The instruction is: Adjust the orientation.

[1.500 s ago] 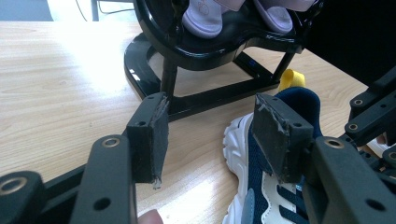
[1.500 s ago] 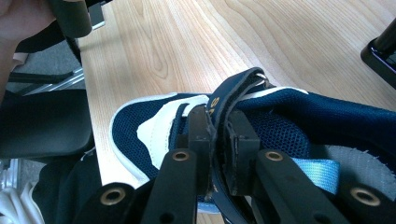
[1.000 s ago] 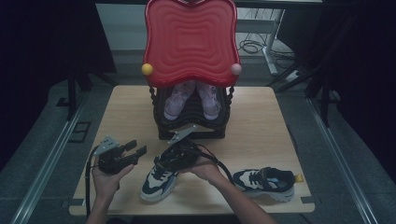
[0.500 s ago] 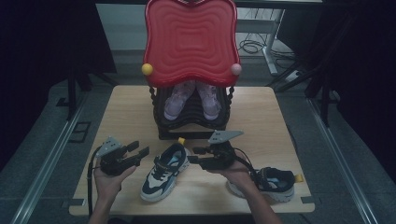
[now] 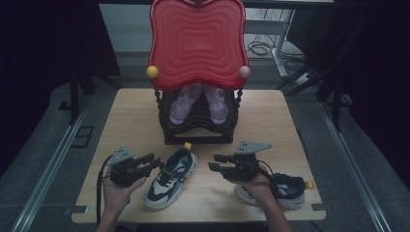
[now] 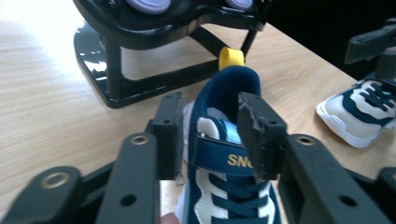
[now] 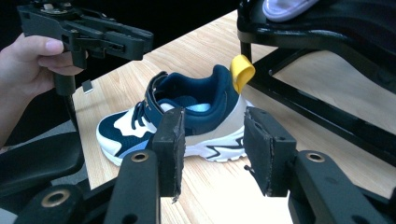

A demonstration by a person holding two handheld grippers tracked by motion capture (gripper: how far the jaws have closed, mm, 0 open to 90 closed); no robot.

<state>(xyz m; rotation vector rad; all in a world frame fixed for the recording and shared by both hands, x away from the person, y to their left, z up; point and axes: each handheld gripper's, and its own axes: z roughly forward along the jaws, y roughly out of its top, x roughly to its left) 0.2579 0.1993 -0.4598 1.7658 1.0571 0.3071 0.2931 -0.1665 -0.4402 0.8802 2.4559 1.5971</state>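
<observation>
A navy and white sneaker with a yellow heel tab lies in front of the rack, heel toward it. My left gripper sits at its left side. In the left gripper view the jaws of my left gripper frame the sneaker at its strap; they have just been closing, and a gap still shows at the left pad. My right gripper hovers open to the right of that sneaker, nothing between its jaws. A second matching sneaker lies under my right wrist.
A black shoe rack with a red wavy top stands mid-table and holds a pink pair. The wooden table's front edge runs just below the sneakers. In the right gripper view, the left hand and its gripper hang beyond the sneaker.
My right gripper has left the left sneaker and moved rightward, now above the table between the two sneakers. The left gripper's jaws stand narrower; that hand stays put.
</observation>
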